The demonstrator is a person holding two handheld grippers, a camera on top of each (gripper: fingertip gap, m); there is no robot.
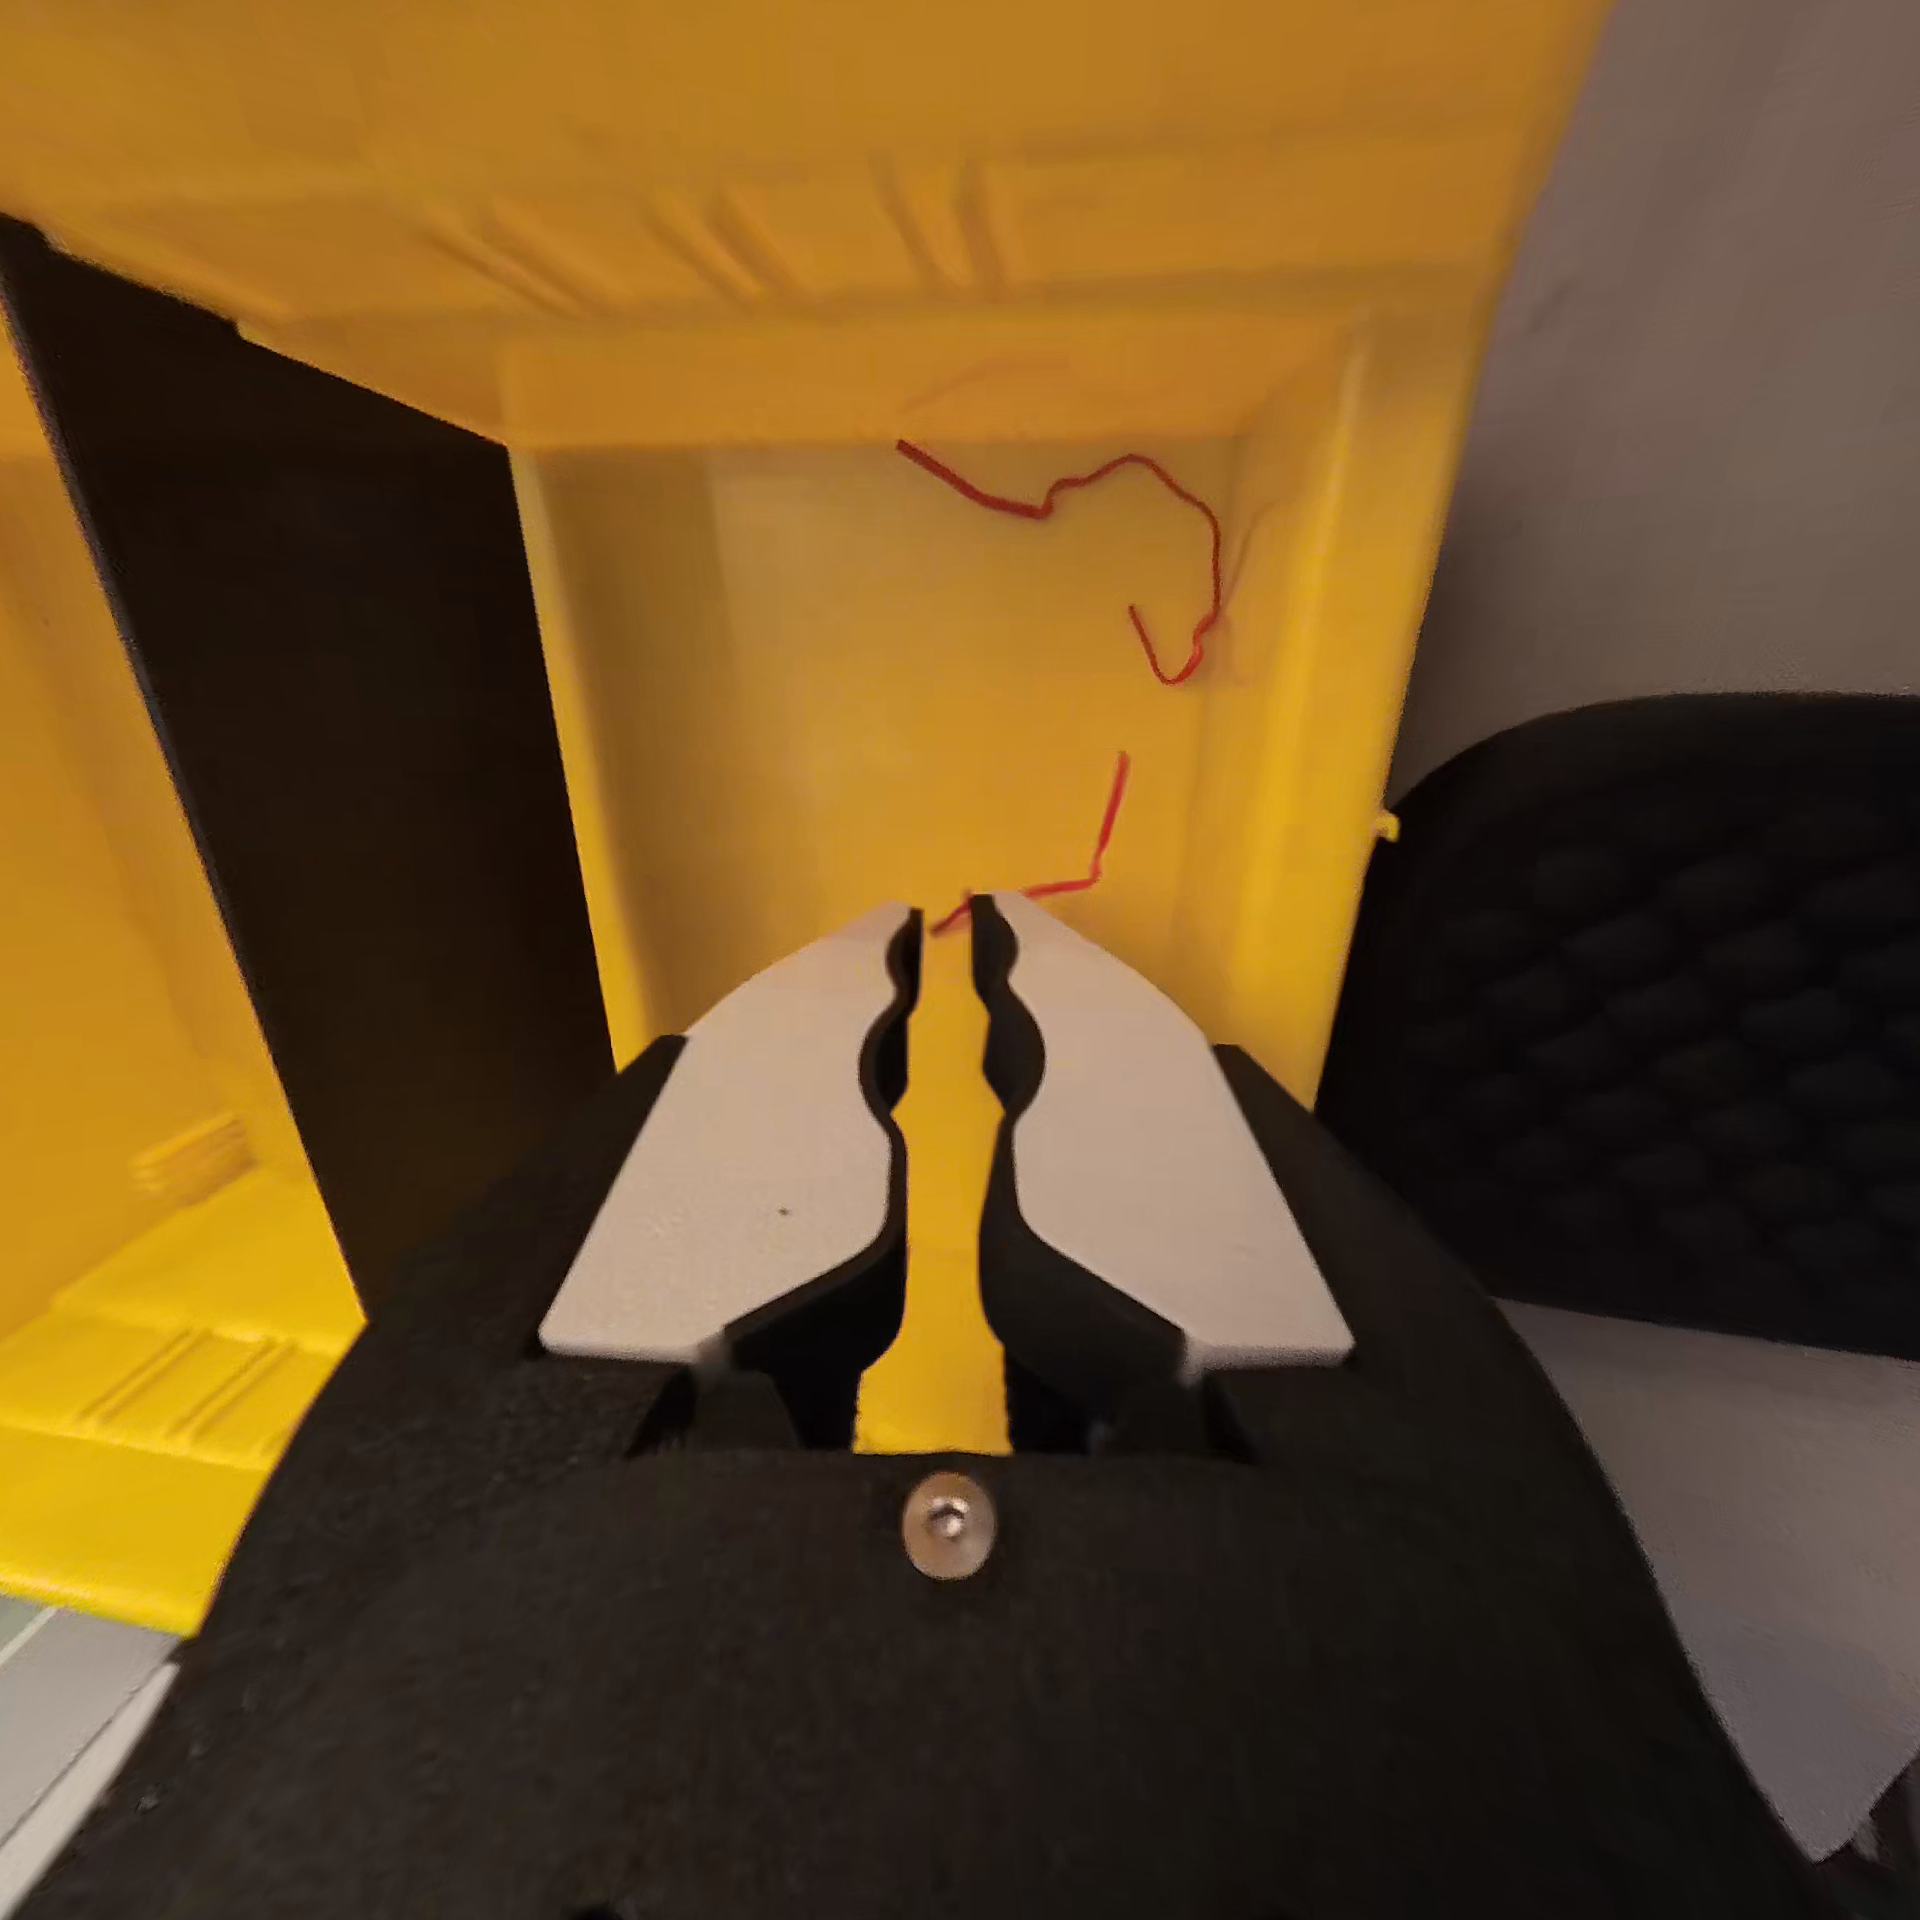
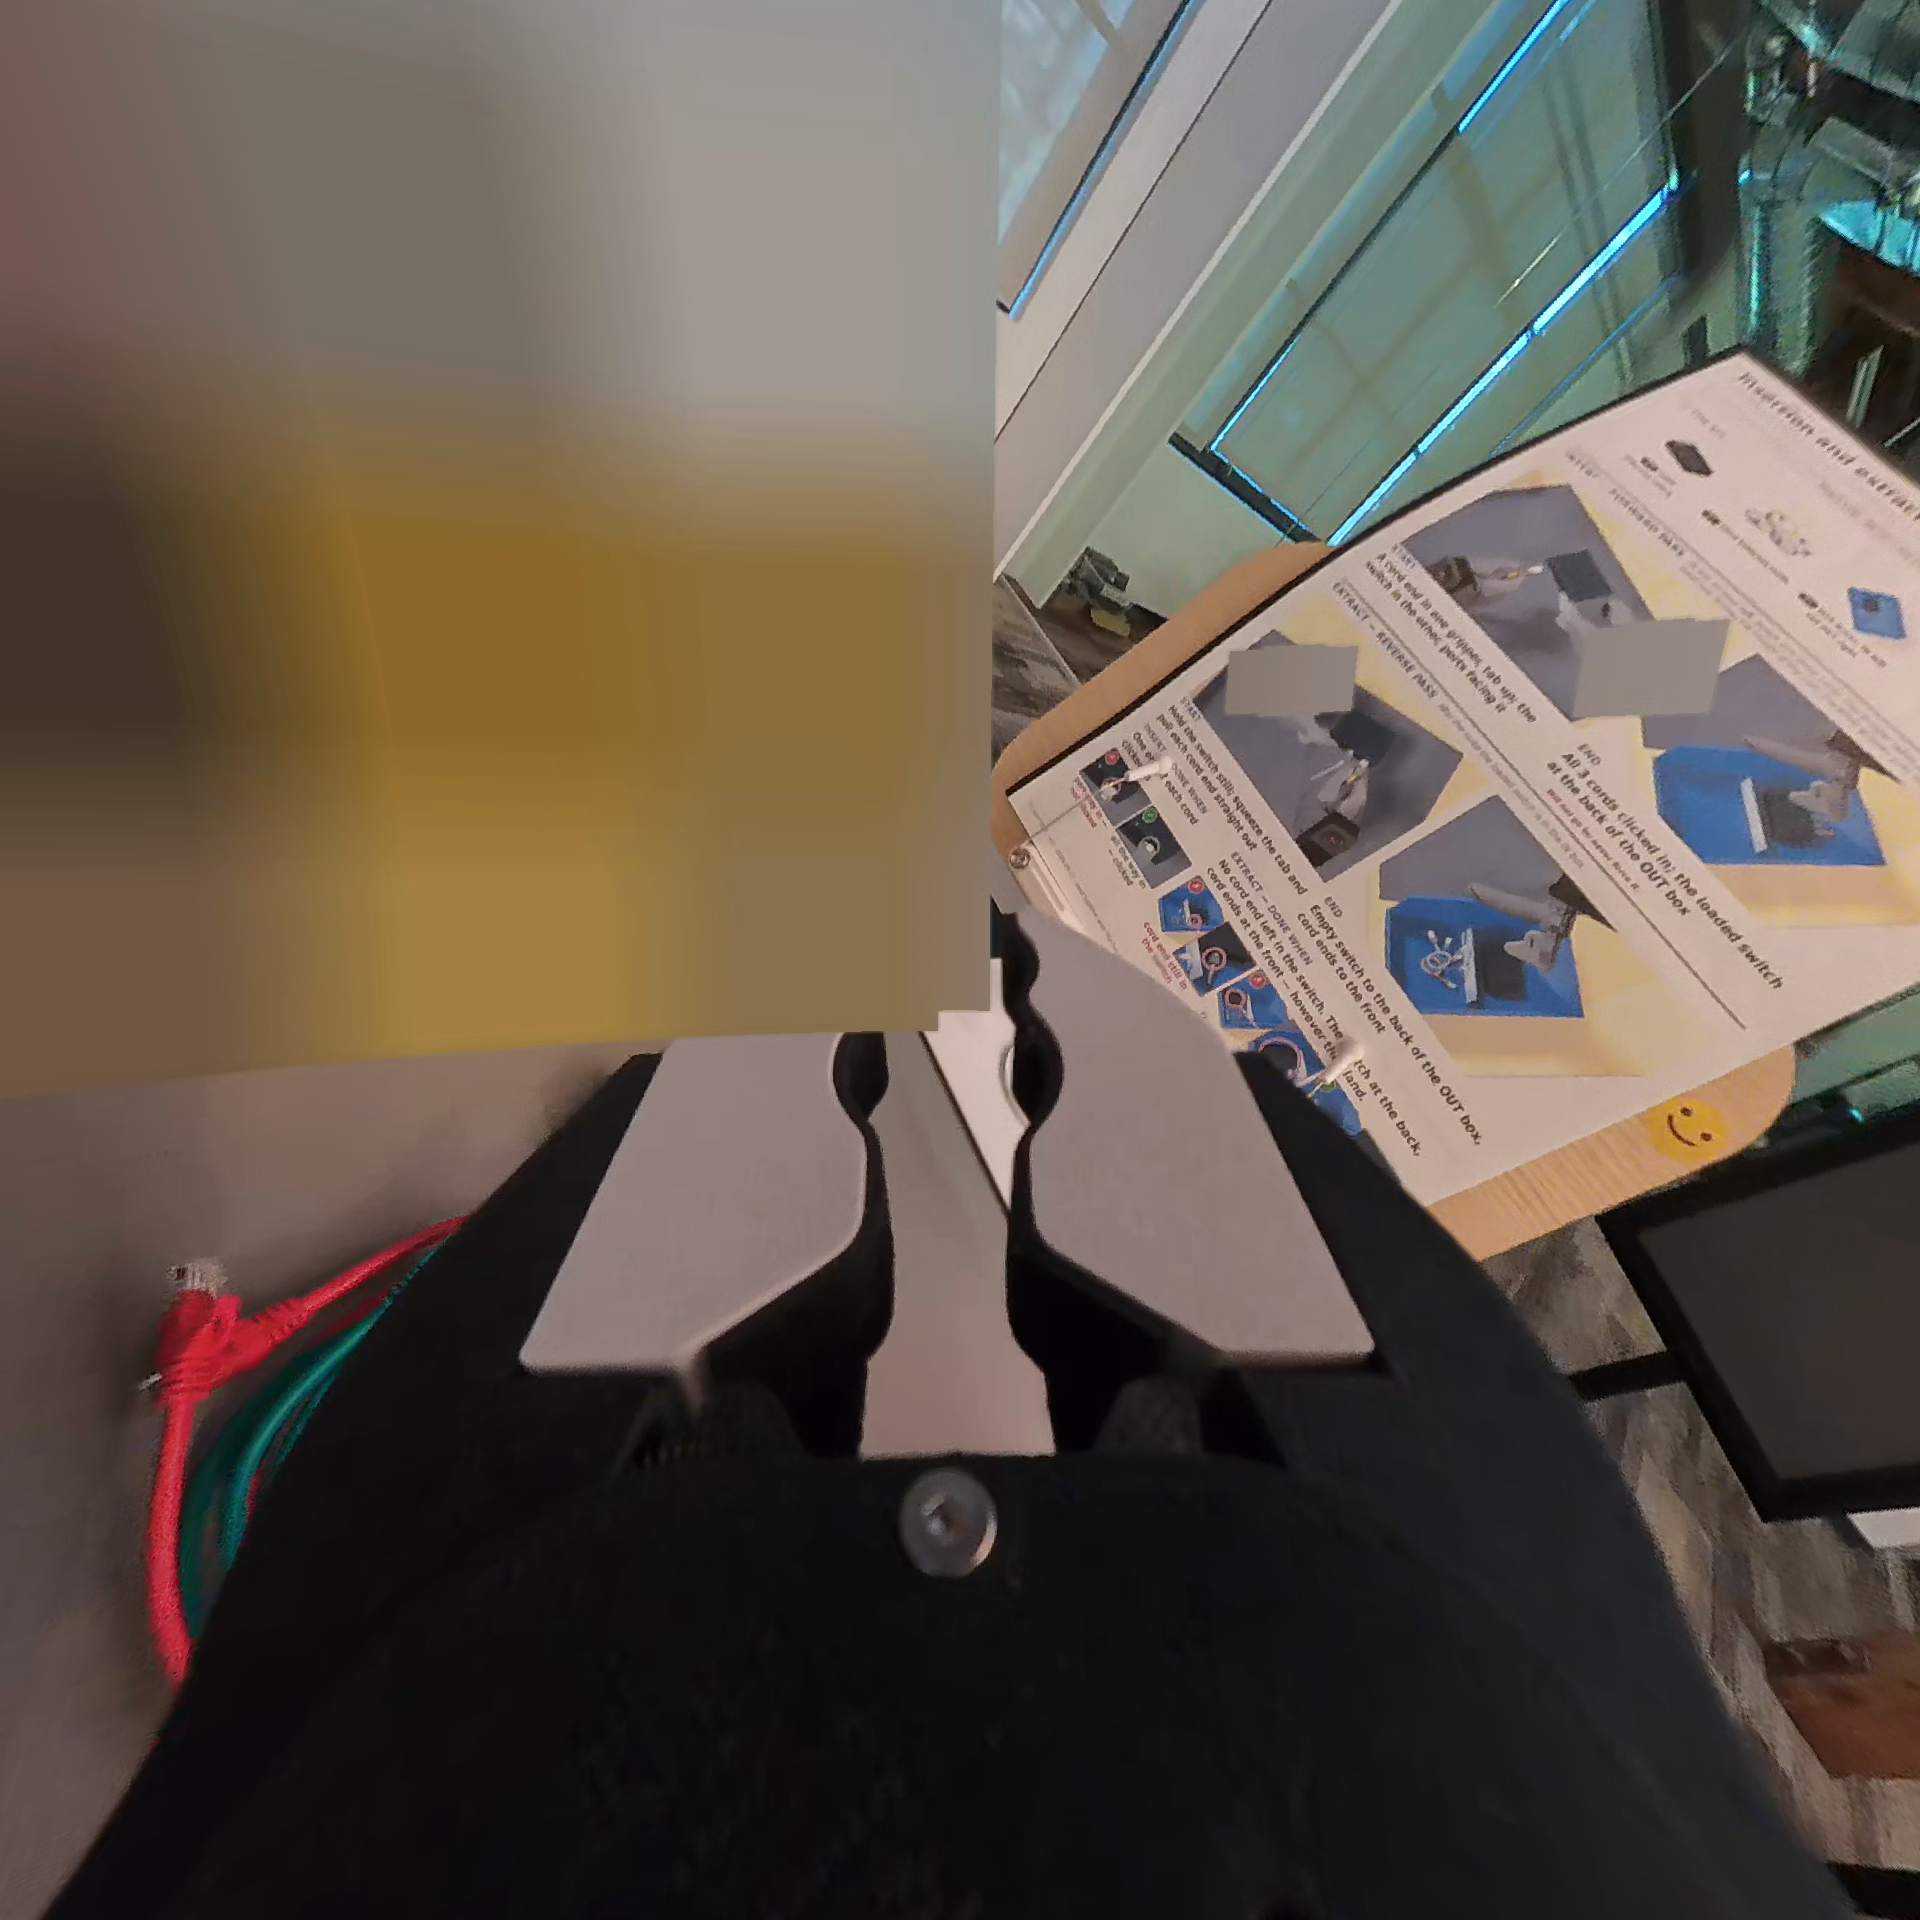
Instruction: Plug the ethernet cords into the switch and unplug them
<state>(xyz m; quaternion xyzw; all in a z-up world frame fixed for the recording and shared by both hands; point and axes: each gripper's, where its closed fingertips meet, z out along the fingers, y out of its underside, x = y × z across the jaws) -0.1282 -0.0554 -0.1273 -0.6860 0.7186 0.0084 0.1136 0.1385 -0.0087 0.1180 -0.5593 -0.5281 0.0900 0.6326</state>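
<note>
In the right wrist view, a red ethernet cord (image 2: 197, 1340) with a clear plug and a green cord (image 2: 244, 1455) lie on the grey table (image 2: 260, 1153), left of and below my right gripper (image 2: 966, 997). Its jaws stand a narrow gap apart and hold nothing. A blur patch hides its left tip. In the left wrist view, my left gripper (image 1: 945, 920) points into a yellow box (image 1: 831, 675). Its tips are almost together with only a slit between them, and it is empty. No switch shows in either view.
Thin red thread (image 1: 1164, 499) lies inside the yellow box, one strand right at my left tips. A black panel (image 1: 312, 727) stands left of the box and a black padded object (image 1: 1662, 987) right. An instruction sheet on a wooden board (image 2: 1455, 831) and a dark screen (image 2: 1787, 1330) are right of my right gripper. The tips of one gripper are about 35 cm away from the tips of the other.
</note>
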